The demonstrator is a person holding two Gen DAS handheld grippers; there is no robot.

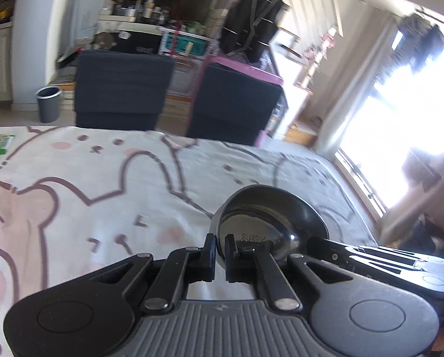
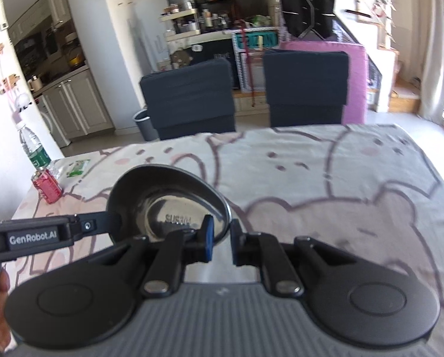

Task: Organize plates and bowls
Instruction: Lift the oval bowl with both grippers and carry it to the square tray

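A shiny steel bowl hangs above the bear-print tablecloth, held from two sides. My left gripper is shut on the bowl's near rim, one finger inside and one outside. The right gripper reaches in from the right and meets the rim. In the right wrist view the same bowl shows its stamped inside. My right gripper is shut on its right rim, with a blue pad on the inner finger. The left gripper grips the bowl's left edge.
Two dark chairs stand behind the table's far edge. A red can, a water bottle and a green packet sit at the table's left end. A grey bin is on the floor.
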